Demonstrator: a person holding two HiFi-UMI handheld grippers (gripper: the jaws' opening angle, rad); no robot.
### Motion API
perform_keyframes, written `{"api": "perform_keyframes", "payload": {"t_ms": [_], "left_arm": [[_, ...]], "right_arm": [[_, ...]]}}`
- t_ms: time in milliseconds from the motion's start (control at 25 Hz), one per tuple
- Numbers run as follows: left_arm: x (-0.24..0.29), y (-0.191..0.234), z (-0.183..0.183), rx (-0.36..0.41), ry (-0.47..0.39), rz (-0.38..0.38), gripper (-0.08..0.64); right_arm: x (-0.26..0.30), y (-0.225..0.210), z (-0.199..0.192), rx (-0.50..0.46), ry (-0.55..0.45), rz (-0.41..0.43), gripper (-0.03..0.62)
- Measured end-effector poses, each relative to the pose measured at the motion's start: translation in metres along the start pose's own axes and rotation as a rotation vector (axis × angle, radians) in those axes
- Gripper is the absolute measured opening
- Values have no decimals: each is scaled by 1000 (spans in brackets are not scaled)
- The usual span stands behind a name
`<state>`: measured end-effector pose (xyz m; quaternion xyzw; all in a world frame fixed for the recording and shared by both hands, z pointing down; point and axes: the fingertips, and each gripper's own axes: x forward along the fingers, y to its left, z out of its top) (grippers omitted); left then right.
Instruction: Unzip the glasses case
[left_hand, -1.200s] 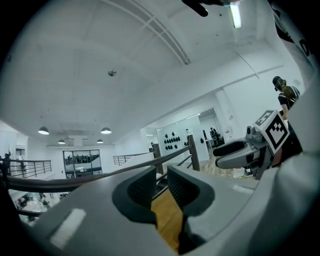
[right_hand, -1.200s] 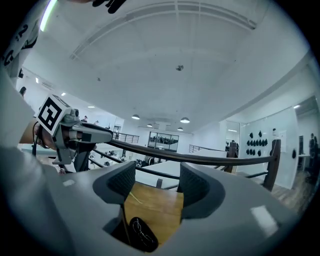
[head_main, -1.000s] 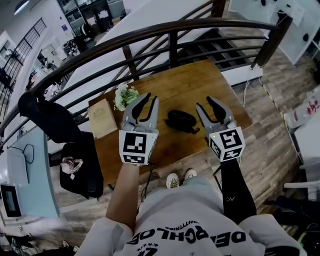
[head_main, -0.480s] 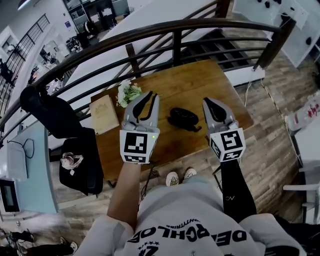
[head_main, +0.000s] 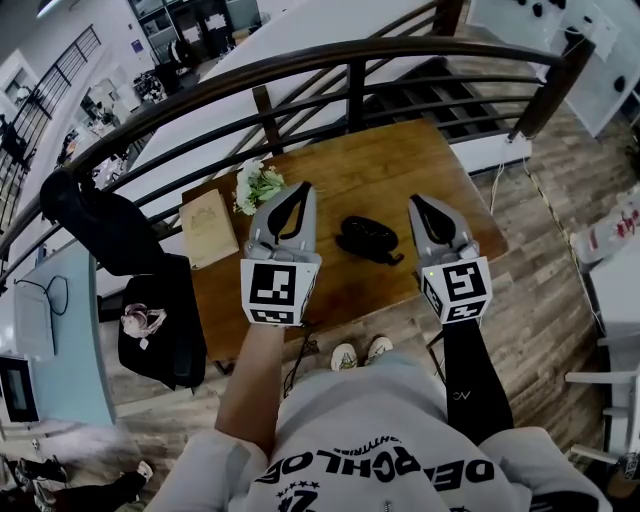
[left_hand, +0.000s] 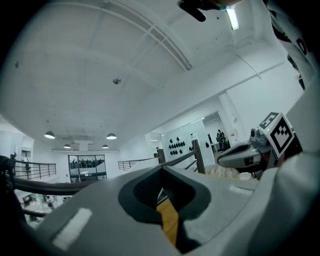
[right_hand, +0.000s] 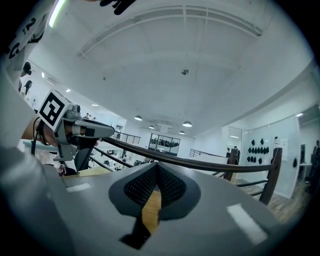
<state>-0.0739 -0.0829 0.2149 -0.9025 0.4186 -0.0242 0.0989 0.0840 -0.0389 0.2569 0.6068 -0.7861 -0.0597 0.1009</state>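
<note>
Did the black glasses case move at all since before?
No. The glasses case lies in the same spot on the wooden table, just as far from the white flowers as before.

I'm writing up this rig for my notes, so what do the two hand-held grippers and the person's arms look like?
The left hand-held gripper and right hand-held gripper are light grey, tapering to black-padded jaws. Each carries a white cube with black square markers. The right arm wears a black sleeve; the left forearm is bare below a white printed T-shirt.
</note>
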Motion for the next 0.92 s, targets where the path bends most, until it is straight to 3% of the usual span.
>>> {"api": "perform_keyframes", "payload": {"t_ms": [920], "left_arm": [[4, -5, 1, 17, -2, -16, 0]], "right_arm": [[2, 1, 1, -13, 0, 13, 28]]}}
